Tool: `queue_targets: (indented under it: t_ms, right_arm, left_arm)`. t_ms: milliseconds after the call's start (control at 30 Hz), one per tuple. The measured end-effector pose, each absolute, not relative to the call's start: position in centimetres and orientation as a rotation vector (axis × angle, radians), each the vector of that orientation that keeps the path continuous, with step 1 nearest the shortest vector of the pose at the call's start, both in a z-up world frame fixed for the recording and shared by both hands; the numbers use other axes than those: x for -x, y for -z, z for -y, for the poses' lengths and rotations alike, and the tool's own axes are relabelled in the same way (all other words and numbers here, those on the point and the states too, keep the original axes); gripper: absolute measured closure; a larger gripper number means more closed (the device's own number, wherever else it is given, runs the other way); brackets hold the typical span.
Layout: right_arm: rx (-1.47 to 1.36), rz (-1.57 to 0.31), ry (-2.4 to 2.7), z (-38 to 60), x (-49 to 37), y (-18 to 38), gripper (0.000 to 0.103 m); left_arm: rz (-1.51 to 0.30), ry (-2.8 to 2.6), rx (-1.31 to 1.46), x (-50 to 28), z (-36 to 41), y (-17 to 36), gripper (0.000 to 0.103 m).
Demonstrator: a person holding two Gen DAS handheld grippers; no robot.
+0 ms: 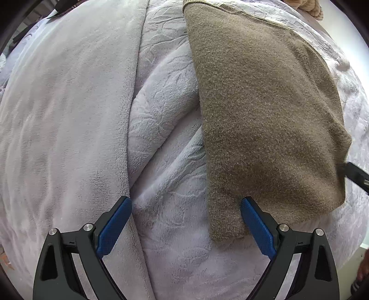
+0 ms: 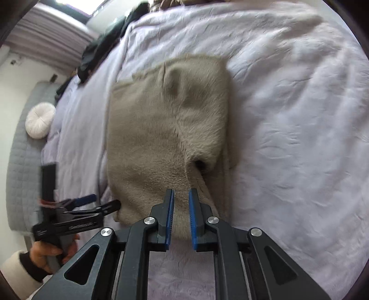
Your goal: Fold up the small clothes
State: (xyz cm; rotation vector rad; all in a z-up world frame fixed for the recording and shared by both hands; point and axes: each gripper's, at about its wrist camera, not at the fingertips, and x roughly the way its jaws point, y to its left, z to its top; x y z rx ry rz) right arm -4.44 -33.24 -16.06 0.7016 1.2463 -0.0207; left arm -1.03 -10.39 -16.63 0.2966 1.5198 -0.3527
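Brown sweater (image 2: 166, 136) lay flat on the lilac blanket (image 2: 288, 120), round cushion (image 2: 39, 120) and dark clothes (image 2: 101, 48) off by the bed's edge. Left gripper (image 1: 186, 221) pointed straight down, jaws wide apart, nothing between them. Right gripper (image 2: 181, 207) angled down, clamped on the sweater's near hem.

1. A pale lilac plush blanket (image 2: 288, 97) covers the bed.
2. A grey quilted mat (image 2: 20, 166) lies beside it, bearing a round white cushion (image 2: 40, 120).
3. Dark clothes (image 2: 103, 48) heap along the far edge, below a bright window (image 2: 78, 5).
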Motion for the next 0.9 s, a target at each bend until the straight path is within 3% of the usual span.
queue_targets:
  t_ms: [133, 267, 333, 700, 767, 800, 867, 900]
  right_arm:
    - [-0.756, -1.272, 0.055, 34.4, 4.6, 18.4, 0.091]
    - [-0.773, -1.261, 0.087, 35.6, 5.9, 18.1, 0.091]
    - [-0.777, -1.267, 0.12, 36.4, 6.7, 18.0, 0.084]
    - [-0.909, -1.257, 0.141, 38.3, 9.7, 18.1, 0.084]
    - [-0.917, -1.26, 0.141, 38.4, 10.1, 18.1, 0.084]
    - [-0.921, -1.259, 0.14, 38.4, 10.2, 18.1, 0.08]
    - [-0.931, -1.259, 0.136, 38.5, 10.1, 18.1, 0.053]
    - [-0.937, -1.255, 0.136, 38.5, 10.1, 18.0, 0.028]
  left_arm:
    - [-1.521, 0.351, -0.312, 1.4, 10.9, 16.2, 0.007]
    - [-1.524, 0.345, -0.312, 1.5, 11.1, 16.4, 0.007]
    - [-1.527, 0.34, -0.313, 1.3, 10.4, 16.2, 0.007]
    - [-1.516, 0.349, -0.321, -0.4, 10.9, 17.5, 0.007]
    - [-1.501, 0.346, -0.307, -0.3, 11.0, 16.8, 0.0]
    - [-1.486, 0.34, -0.298, -0.4, 11.1, 16.5, 0.0]
    - [-1.473, 0.339, -0.292, -0.6, 11.2, 16.2, 0.0]
    - [-1.466, 0.34, -0.294, -0.7, 11.3, 16.0, 0.0]
